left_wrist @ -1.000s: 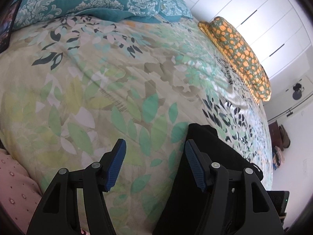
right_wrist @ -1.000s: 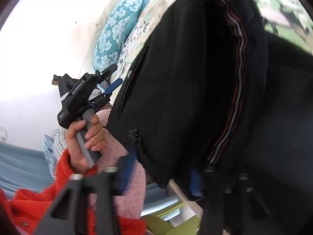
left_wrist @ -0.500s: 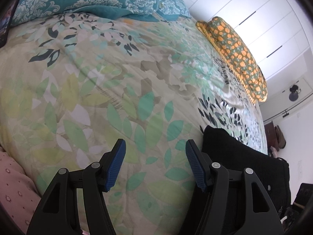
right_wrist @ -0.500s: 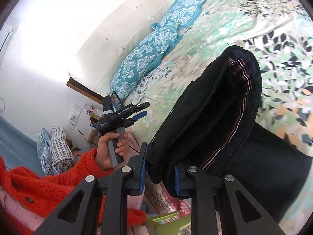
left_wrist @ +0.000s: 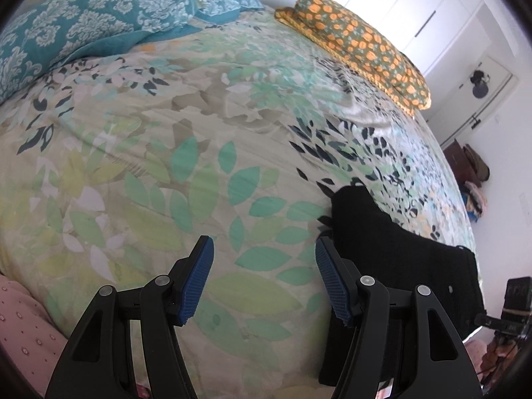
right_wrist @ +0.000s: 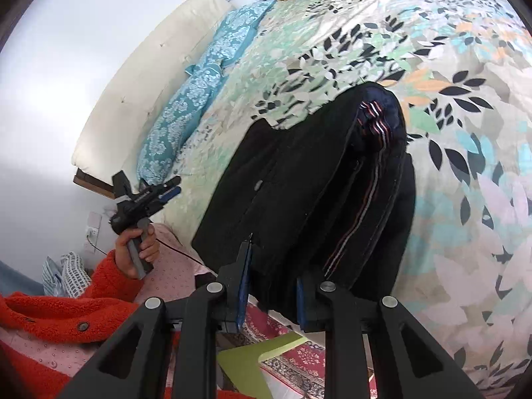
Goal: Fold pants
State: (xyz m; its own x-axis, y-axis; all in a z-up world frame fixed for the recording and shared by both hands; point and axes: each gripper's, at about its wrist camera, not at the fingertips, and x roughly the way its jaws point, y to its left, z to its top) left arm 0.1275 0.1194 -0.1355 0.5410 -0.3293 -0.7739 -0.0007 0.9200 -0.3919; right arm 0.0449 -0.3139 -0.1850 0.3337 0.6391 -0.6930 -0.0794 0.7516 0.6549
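Observation:
The black pants (right_wrist: pixel 309 179) with a striped side seam lie folded in a bundle on the floral bedspread (right_wrist: pixel 465 133) near the bed's front edge. My right gripper (right_wrist: pixel 271 294) is shut on the near end of the bundle. In the left wrist view the pants (left_wrist: pixel 392 252) lie just right of my left gripper (left_wrist: pixel 264 279), which is open and empty over the bedspread (left_wrist: pixel 166 139). The left gripper also shows in the right wrist view (right_wrist: pixel 166 191), held in a hand well left of the pants.
Teal patterned pillows (left_wrist: pixel 99 23) lie at the head of the bed. A folded green and orange blanket (left_wrist: pixel 359 46) lies on the far side. A red rug (right_wrist: pixel 299 359) and a lime green object (right_wrist: pixel 252 365) sit on the floor below the bed edge.
The right gripper has carried the pants down from hanging in the air onto the bedspread and further from the left gripper. The left gripper stays open and has turned slightly.

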